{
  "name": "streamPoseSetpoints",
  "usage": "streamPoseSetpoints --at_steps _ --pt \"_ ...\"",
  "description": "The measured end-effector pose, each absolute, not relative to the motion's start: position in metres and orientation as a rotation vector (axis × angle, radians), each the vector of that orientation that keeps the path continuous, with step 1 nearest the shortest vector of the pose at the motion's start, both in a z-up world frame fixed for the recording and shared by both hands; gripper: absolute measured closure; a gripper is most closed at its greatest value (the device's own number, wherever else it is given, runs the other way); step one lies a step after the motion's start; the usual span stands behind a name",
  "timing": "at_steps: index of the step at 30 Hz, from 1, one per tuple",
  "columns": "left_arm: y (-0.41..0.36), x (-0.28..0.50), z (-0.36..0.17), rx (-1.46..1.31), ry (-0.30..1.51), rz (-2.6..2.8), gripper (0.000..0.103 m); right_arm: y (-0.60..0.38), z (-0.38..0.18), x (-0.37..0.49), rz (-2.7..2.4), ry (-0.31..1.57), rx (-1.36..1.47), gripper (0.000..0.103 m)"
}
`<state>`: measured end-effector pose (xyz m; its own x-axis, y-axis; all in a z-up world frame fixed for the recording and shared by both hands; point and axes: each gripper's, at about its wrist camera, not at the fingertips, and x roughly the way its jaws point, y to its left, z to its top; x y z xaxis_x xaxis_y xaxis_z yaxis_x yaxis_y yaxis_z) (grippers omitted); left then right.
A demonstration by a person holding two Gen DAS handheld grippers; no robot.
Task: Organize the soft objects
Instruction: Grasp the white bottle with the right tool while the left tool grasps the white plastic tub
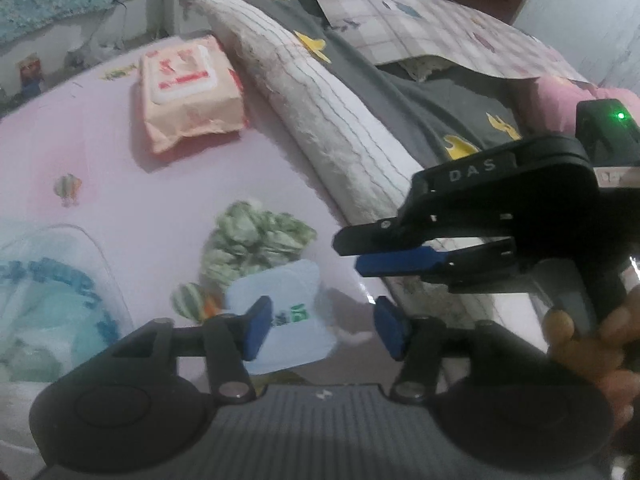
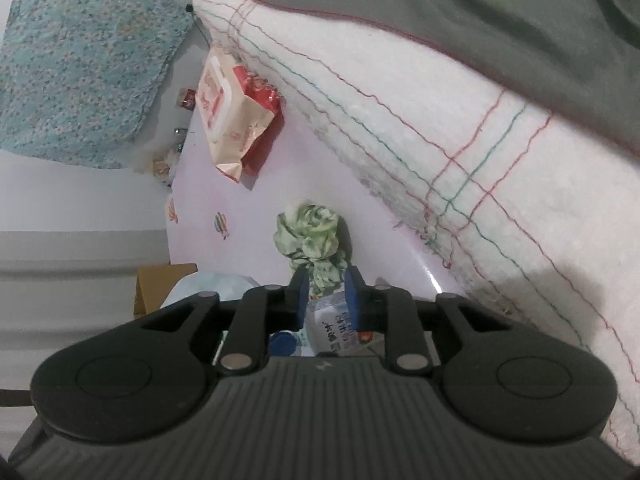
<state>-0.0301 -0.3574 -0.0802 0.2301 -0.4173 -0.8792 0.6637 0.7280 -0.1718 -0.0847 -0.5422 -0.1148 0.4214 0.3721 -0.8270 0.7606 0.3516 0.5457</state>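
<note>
crumpled green-and-white cloth (image 2: pixel 311 240), pale blue tissue pack (image 1: pixel 280 316) beside it

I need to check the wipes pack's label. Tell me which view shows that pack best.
The left wrist view: the orange wipes pack lies face-up on the pink sheet, its lid and whole outline visible, though blurred. The right wrist view shows it edge-on, farther off, beside the white quilt.

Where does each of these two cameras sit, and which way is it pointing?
Left wrist: sits on the left gripper, looking across the pink sheet; the other gripper and the person's hand show.
Right wrist: sits on the right gripper, looking along the white blanket; only its own fingers show.
Shared: green cloth, wipes pack.
</note>
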Motion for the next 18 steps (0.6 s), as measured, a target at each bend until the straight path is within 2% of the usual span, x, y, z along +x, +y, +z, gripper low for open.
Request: streamPoseSetpoints --at_steps 4,7,10,13,18 --pt "-0.344 -0.022 -0.078 0.267 1.098 -0.706 0.025 -0.536 -0.114 -0.077 -0.297 1.190 1.241 0.070" --pt "-0.341 -0.012 -0.093 0.263 1.185 -0.707 0.023 -0.528 -0.115 -0.069 -0.258 1.215 1.224 0.061" --pt "-0.341 -0.010 -0.105 0.249 1.214 -0.741 0.017 -0.519 -0.118 -0.060 -0.228 1.257 1.197 0.061" --pt "-0.347 -0.011 -0.111 0.278 1.214 -0.753 0.023 -0.512 -0.121 -0.057 -0.217 1.299 1.167 0.061" --pt "-0.348 -0.013 -0.114 0.279 1.203 -0.769 0.024 -0.506 -0.128 -0.054 -0.204 1.342 1.140 0.061"
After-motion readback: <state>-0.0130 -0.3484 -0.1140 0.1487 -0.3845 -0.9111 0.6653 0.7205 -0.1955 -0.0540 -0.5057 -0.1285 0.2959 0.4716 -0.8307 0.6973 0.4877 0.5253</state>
